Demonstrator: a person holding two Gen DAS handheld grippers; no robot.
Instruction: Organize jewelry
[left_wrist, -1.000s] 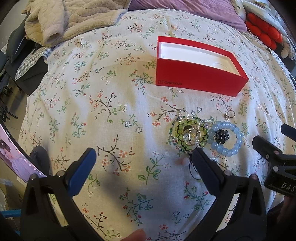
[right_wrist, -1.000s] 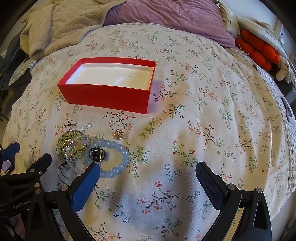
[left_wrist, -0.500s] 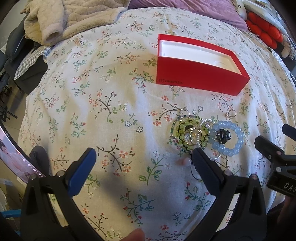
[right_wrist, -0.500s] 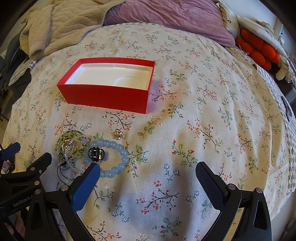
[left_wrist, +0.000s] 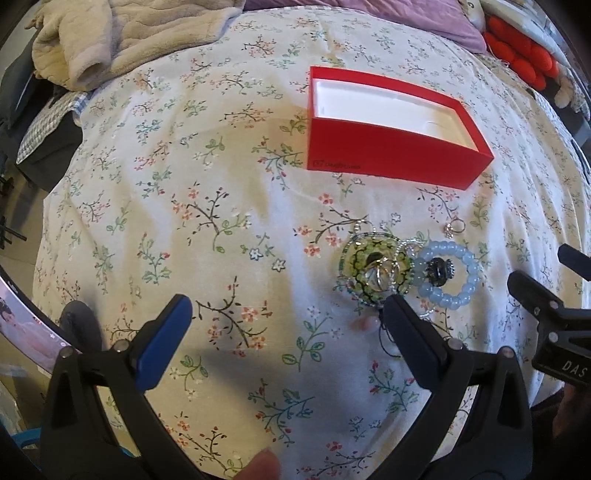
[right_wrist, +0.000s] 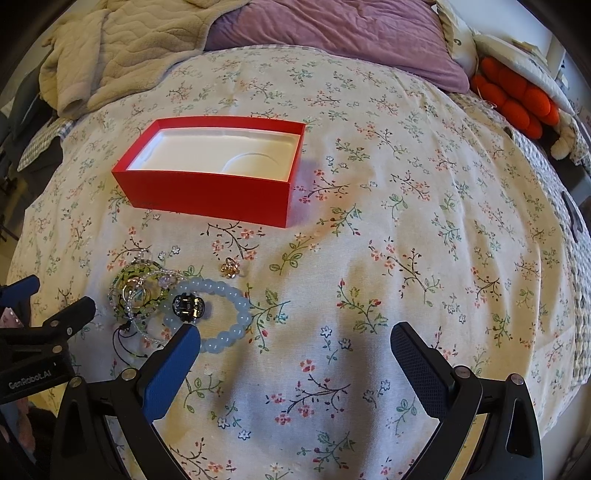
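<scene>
An open red box (left_wrist: 391, 162) with a white liner stands on the floral bedspread; it also shows in the right wrist view (right_wrist: 210, 192). In front of it lies a jewelry pile: a green bead bracelet (left_wrist: 373, 271) (right_wrist: 138, 291), a pale blue bead bracelet (left_wrist: 448, 278) (right_wrist: 221, 314) with a dark ring (left_wrist: 437, 269) (right_wrist: 188, 306) inside it, and a small gold ring (left_wrist: 454, 229) (right_wrist: 231, 267). My left gripper (left_wrist: 284, 314) is open and empty, its right finger just short of the pile. My right gripper (right_wrist: 295, 343) is open and empty, right of the pile.
A beige blanket (left_wrist: 122, 37) (right_wrist: 122, 48) is heaped at the back left. A purple pillow (right_wrist: 332, 33) lies at the back, and an orange plush (right_wrist: 517, 96) at the back right. The bed edge drops off at the left (left_wrist: 44, 173).
The left gripper has crept slightly forward toward the pile and box. The right gripper has barely moved. Both stay open; the jewelry has not moved.
</scene>
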